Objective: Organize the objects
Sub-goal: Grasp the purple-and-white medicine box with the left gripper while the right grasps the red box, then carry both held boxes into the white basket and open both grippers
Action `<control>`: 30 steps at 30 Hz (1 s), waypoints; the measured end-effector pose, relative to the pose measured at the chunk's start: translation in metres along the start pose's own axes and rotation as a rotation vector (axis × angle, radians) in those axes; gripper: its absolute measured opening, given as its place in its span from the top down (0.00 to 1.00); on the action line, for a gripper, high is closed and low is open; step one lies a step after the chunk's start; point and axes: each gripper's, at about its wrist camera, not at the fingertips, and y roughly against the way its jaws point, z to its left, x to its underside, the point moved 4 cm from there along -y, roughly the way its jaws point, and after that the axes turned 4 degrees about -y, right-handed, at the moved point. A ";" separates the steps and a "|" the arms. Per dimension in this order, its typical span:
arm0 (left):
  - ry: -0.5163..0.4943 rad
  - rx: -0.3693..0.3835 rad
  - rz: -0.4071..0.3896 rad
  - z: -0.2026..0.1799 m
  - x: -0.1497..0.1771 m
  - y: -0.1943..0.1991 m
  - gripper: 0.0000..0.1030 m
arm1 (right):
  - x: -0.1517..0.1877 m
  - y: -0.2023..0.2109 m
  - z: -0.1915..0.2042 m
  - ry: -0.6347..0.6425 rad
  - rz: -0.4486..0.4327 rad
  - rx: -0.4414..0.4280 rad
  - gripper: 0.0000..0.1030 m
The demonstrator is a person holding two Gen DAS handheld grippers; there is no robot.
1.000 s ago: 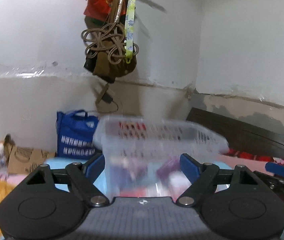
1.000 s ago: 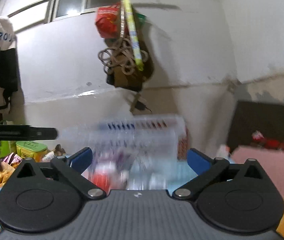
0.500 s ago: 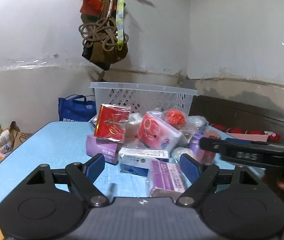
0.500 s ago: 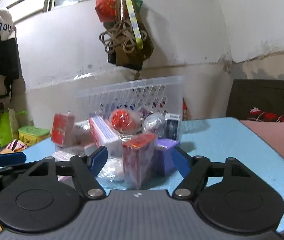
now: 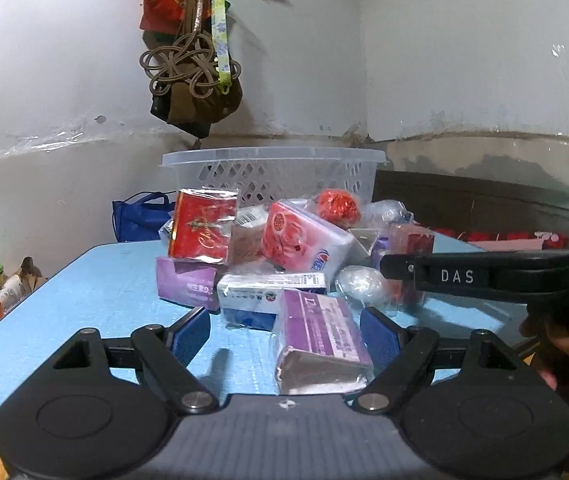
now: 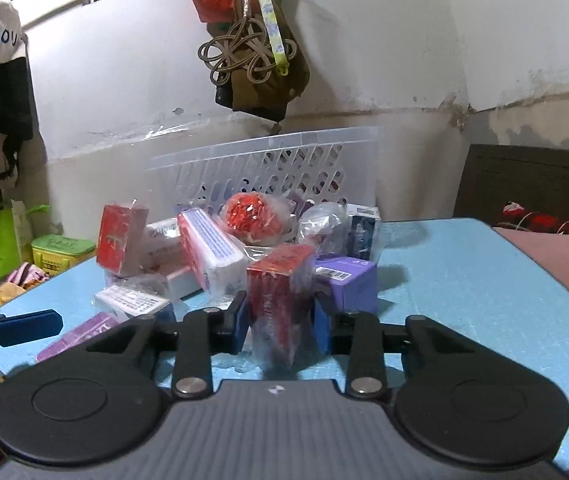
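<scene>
The red box (image 6: 280,280), wrapped in loose clear film, stands upright at the near edge of the pile on the blue tabletop (image 6: 464,280). It is flanked by the blue pads of the right gripper (image 6: 282,320), whose jaws have just been closing around it and now appear to press on its sides. The film is judged slippery: if only the wrap is pinched, the box could slide or twist out on lifting. The grip also sits low on a tall box, so tipping forward is a risk.

Just beside it on the right stands a purple box (image 6: 348,284), touching or nearly touching the right pad; it could be dragged or knocked when the red box is raised. Behind lean a white-and-pink pack (image 6: 212,252) and a red foil ball (image 6: 250,216) in a bag, which may shift if the pile is disturbed.

The left gripper (image 5: 284,334) is spread wide, with a flat purple packet (image 5: 320,338) lying between its pads but not clamped. The right gripper's finger (image 5: 456,276) crosses close by in the left wrist view, so a collision between the two tools is possible.

The white basket (image 6: 268,172), judged the likely destination, stands behind the pile, which has to be cleared to reach it.
</scene>
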 end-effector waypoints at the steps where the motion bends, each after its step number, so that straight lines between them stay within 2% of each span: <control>1: -0.004 -0.002 0.001 -0.001 0.001 0.000 0.18 | 0.000 0.000 0.001 0.005 -0.001 0.006 0.65; 3: -0.009 -0.001 0.003 -0.002 0.002 -0.001 0.18 | 0.001 0.003 0.000 -0.002 -0.005 0.006 0.66; 7: -0.023 -0.024 0.005 0.001 0.004 -0.001 0.31 | -0.001 0.011 -0.005 -0.024 -0.016 0.009 0.65; 12: -0.035 -0.027 0.036 -0.001 0.007 -0.007 0.31 | 0.000 0.018 -0.008 -0.032 -0.031 0.017 0.65; 13: -0.032 -0.026 0.030 0.000 0.008 -0.005 0.37 | 0.001 0.018 -0.008 -0.030 -0.030 0.018 0.65; 14: -0.030 -0.026 0.027 0.000 0.008 -0.004 0.48 | 0.001 0.019 -0.008 -0.028 -0.030 0.018 0.65; 22: 0.005 -0.084 -0.020 0.017 0.005 0.008 0.48 | 0.003 0.027 -0.010 -0.022 -0.044 0.005 0.65; 30: 0.022 -0.113 -0.020 0.033 0.005 0.009 0.48 | 0.008 0.032 -0.011 -0.025 -0.040 -0.021 0.66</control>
